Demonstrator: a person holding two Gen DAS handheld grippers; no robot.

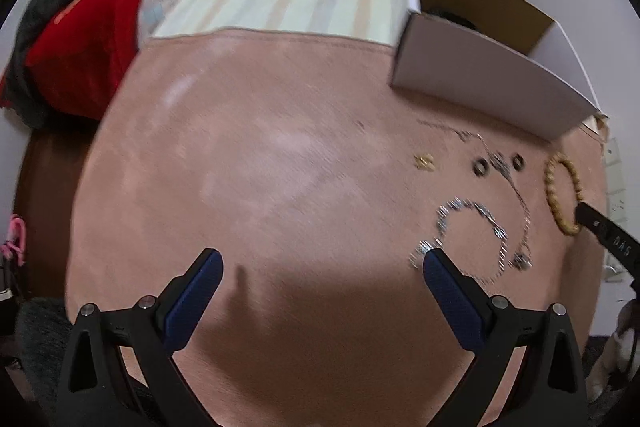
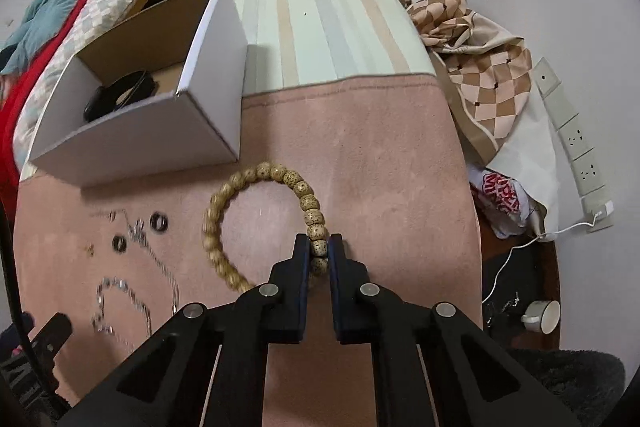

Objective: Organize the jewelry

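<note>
My right gripper [image 2: 319, 247] is shut on the near side of a wooden bead bracelet [image 2: 256, 175]; the bracelet also shows in the left wrist view [image 1: 558, 187] with the right gripper's tip at its lower edge. My left gripper [image 1: 322, 261] is open and empty above the pink cloth [image 1: 280, 167]. A silver chain bracelet [image 1: 472, 227] lies just past its right fingertip. Two dark rings [image 1: 480, 167], a small gold piece [image 1: 424, 161] and a thin necklace [image 1: 516, 187] lie beyond. An open white cardboard box [image 2: 160, 143] holds a black band [image 2: 120, 95].
A striped cushion [image 2: 320, 27] lies behind the pink cloth. Checked fabric [image 2: 480, 67] and a power strip [image 2: 572, 139] are at the right, a white cup [image 2: 544, 315] on the floor. Red and teal bedding [image 1: 100, 7] is at the left.
</note>
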